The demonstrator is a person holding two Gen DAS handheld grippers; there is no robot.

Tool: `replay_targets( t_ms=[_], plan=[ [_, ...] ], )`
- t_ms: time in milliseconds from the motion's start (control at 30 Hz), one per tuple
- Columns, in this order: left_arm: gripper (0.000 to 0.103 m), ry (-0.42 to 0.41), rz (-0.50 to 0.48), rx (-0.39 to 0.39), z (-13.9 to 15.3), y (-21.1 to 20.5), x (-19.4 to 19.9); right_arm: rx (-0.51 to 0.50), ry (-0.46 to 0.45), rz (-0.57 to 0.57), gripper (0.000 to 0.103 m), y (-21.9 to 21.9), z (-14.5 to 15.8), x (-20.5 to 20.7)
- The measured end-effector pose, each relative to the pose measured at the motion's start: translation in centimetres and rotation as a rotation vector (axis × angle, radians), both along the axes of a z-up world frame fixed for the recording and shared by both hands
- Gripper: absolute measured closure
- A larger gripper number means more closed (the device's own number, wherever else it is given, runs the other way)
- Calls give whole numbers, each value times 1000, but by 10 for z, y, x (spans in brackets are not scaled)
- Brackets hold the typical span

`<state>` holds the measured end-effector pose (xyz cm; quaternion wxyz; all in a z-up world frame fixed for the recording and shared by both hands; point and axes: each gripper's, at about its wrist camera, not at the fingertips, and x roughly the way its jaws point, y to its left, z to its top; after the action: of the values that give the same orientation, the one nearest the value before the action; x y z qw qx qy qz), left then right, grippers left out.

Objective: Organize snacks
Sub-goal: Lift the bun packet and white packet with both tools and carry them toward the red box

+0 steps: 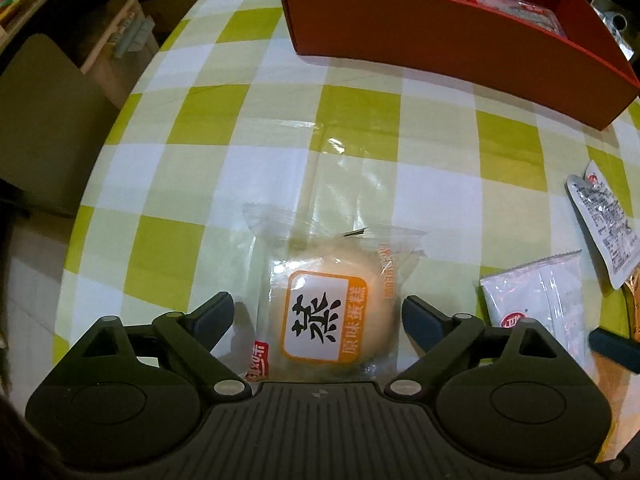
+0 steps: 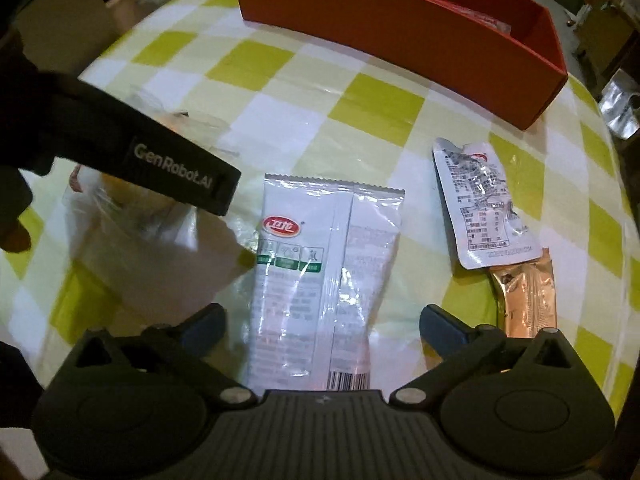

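while both tongs (image 1: 318, 312) (image 2: 322, 322) gape: cake packet (image 1: 328, 312), white pouch (image 2: 320, 280) between; red box (image 1: 440, 36) beyond.

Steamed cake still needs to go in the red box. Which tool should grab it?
Left. The left tool is open with the steamed cake between its fingers. The right tool is open astride the white packet. The red box lies ahead.

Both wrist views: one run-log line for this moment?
left tool open, straddling steamed cake | right tool open, straddling white packet | red box beyond
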<state>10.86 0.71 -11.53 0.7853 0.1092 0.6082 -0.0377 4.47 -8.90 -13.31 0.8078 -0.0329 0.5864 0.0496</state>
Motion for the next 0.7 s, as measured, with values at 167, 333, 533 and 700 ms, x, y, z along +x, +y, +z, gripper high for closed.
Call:
replay_targets(
  t_ms=[167, 333, 533, 700],
  plan=[
    [15, 24, 38, -54, 5, 13, 7, -3, -19, -51, 0, 1, 0, -3],
    [15, 19, 80, -111, 16, 37, 8, -88, -95, 14, 0, 29, 5, -12],
    [15, 24, 67, -69, 12, 33, 2, 36, -71, 34, 30, 16, 11, -9],
    [11, 36, 18, -35, 3, 11, -1, 107, -68, 9, 43, -1, 15, -15]
  ],
)
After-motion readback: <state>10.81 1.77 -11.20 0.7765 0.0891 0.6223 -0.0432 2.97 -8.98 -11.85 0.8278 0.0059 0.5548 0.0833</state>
